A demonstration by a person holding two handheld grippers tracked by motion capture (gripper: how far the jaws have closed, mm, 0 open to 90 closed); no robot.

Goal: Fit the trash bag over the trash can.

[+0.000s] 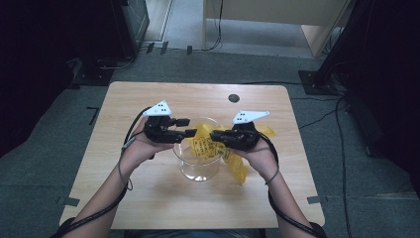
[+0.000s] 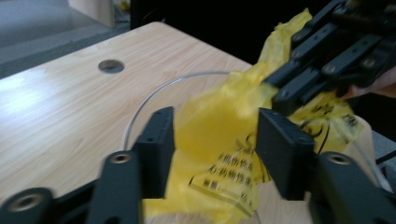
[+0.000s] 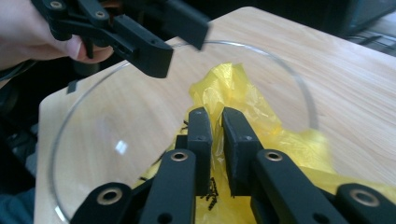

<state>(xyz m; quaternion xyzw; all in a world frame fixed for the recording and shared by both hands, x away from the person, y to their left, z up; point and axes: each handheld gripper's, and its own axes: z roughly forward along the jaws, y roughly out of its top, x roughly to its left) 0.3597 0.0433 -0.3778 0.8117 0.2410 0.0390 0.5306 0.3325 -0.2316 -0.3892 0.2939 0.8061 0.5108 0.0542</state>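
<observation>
My right gripper (image 3: 212, 140) is nearest, its two black jaws pressed almost together on a fold of the yellow plastic bag (image 3: 243, 100); the film is pinched between the pads and bunches up just beyond them. The bag, printed with black characters, hangs partly inside the clear glass bowl (image 1: 199, 171) and partly over its rim at 3 o'clock, with a loose tail trailing onto the wood at about 4 o'clock of the bowl.

My left gripper (image 2: 215, 140) has its jaws spread, with the yellow film lying between them and the pads clear of it on either side. In the high view this gripper (image 1: 185, 127) sits over the bowl's rim at 10 o'clock, and the right one (image 1: 218, 135) at 2 o'clock, the two tips facing each other and close together above the bowl.

The bowl stands upright near the middle of the light wooden table (image 1: 148, 99). A round dark cable hole (image 1: 234, 97) lies in the tabletop at 12 o'clock from the bowl, well apart from it. Grey carpet surrounds the table.
</observation>
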